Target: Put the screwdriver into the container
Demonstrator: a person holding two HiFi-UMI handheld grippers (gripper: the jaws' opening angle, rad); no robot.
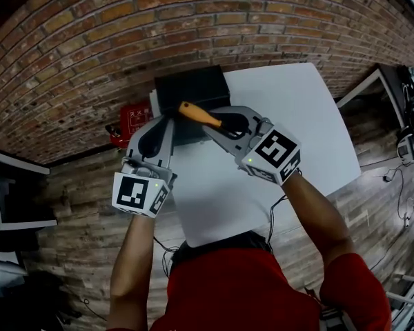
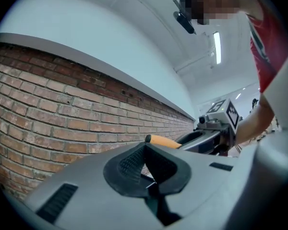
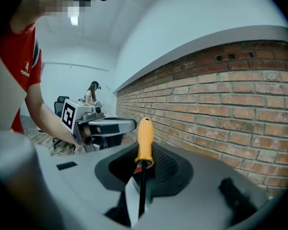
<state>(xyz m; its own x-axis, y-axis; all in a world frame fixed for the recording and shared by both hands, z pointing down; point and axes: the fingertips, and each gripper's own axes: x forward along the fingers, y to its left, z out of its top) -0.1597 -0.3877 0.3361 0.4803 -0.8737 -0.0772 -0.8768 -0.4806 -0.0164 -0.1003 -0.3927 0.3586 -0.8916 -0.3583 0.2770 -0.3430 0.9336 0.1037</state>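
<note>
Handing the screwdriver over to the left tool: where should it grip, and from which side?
Take the screwdriver by its orange handle: it juts free past the right tool, which is shut on the black shaft. Bring the left tool in from its own side, across the handle's axis. Its jaws are together, so open first.

No fully legible text.

- Red sleeve (image 3: 26, 56), 9 o'clock in the right gripper view: small white lettering, too blurred to read.
- Red box (image 1: 130, 121), 10 o'clock in the head view: white print, illegible.
- Left gripper (image 1: 167, 120) and right gripper (image 1: 210, 127): the cubes carry black-and-white square markers, no characters.
</note>
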